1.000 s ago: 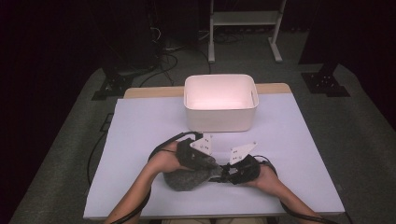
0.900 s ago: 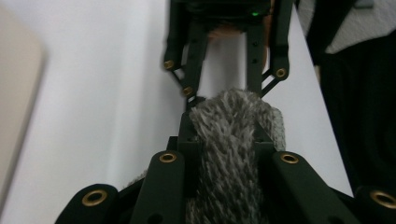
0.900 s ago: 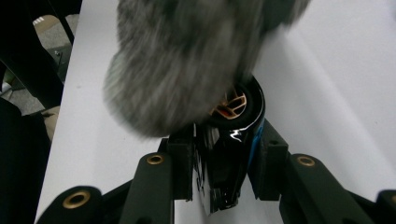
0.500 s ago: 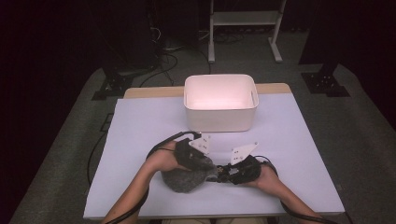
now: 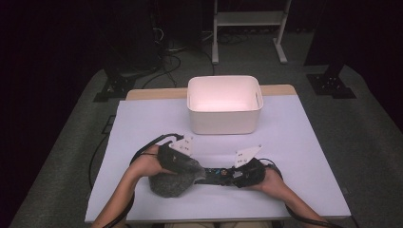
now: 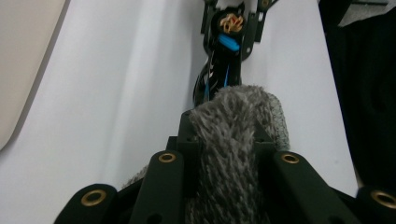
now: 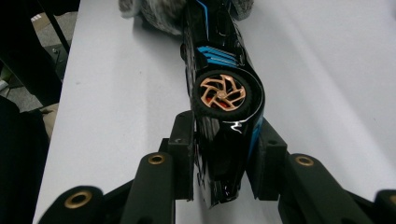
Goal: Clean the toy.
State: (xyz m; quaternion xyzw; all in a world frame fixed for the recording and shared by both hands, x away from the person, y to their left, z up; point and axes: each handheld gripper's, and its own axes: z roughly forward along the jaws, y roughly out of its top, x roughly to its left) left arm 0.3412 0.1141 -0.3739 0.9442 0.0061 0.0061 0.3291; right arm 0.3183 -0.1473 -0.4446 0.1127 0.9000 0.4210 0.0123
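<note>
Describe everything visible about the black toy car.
The black toy car is glossy, plastic-looking, with blue stripes and a copper-spoked wheel in a black tyre. It lies turned on its side near the table's front edge, one end clamped in the right claw, the other tucked into the grey furry cloth that the left claw pinches.

Stood on grey carpet [image 5: 71, 156], dark all around. Had a white metal frame [image 5: 247, 21] behind, with black cables [image 5: 166, 52] on the floor.
</note>
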